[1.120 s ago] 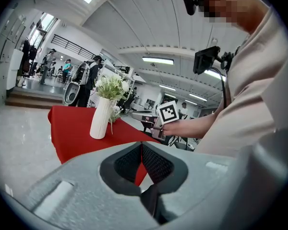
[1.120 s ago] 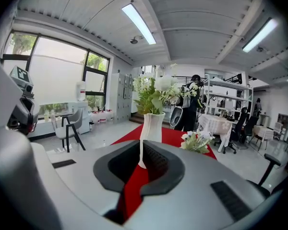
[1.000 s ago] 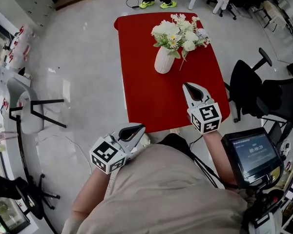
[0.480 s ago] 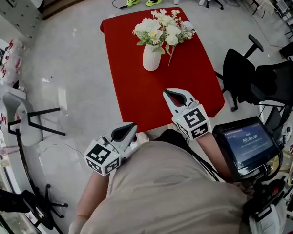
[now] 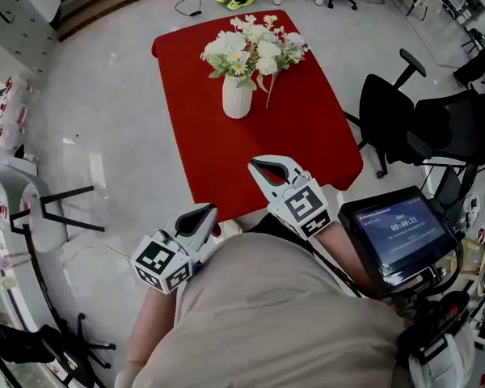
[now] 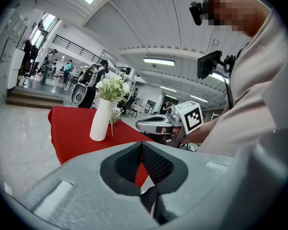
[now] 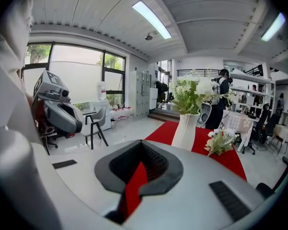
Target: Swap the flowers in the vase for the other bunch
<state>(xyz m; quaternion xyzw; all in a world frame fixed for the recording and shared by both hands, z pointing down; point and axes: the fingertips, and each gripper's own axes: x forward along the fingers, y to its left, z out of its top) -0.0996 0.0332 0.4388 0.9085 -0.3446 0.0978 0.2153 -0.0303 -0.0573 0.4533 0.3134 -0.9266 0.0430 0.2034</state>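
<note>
Sliding sideways along the near edge of the worktop (image 5: 307,148) since a second ago, the right tool (image 5: 268,168) is hanging shut and empty, well short of the upright vase (image 5: 237,97) holding its flowers (image 5: 230,48), the other bunch (image 5: 287,43) lying just beside. Nearer the body, the left tool (image 5: 196,217) is waiting shut, empty. Pulling stems unbraced is risking tipping the vase.

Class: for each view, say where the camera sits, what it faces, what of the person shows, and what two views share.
Head view: on the head, looking down at the red table; left gripper, right gripper, torso.
Left gripper view: on that gripper, facing the vase; right gripper, torso.
Right gripper view: on that gripper, facing the vase; torso edge.
Shared: vase.
</note>
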